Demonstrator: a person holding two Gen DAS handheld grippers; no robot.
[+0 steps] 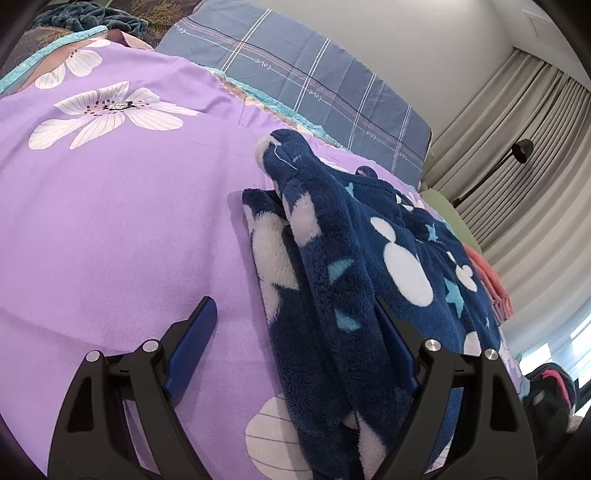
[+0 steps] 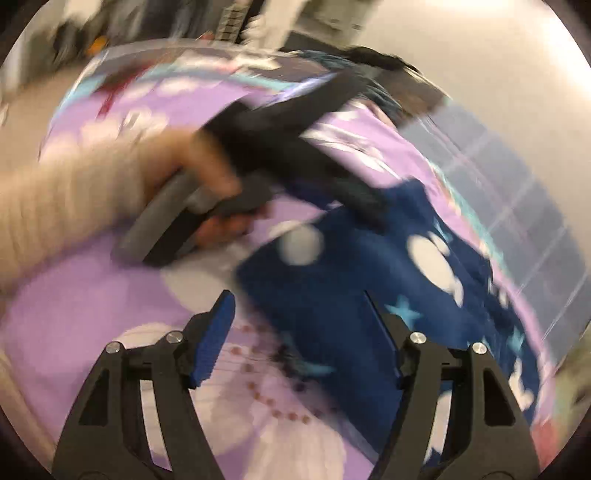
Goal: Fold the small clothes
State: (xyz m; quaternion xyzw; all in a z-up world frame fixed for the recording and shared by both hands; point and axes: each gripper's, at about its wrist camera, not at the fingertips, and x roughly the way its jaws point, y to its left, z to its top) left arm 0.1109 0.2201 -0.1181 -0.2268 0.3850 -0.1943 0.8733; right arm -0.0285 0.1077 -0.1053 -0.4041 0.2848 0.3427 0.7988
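A navy fleece garment with white dots and light-blue stars lies bunched on the purple flowered bed sheet. My left gripper stands open over its near edge. A fold of fleece lies between the jaws and drapes over the right finger, while the left finger is clear of it above bare sheet. The right wrist view is blurred. In it my right gripper is open above the garment, gripping nothing. A sleeved hand holds the other gripper's handle there.
A blue plaid pillow lies at the head of the bed. Coral folded clothes sit past the garment at the right edge. Beige curtains and a black floor lamp stand beyond. A dark teal blanket is at top left.
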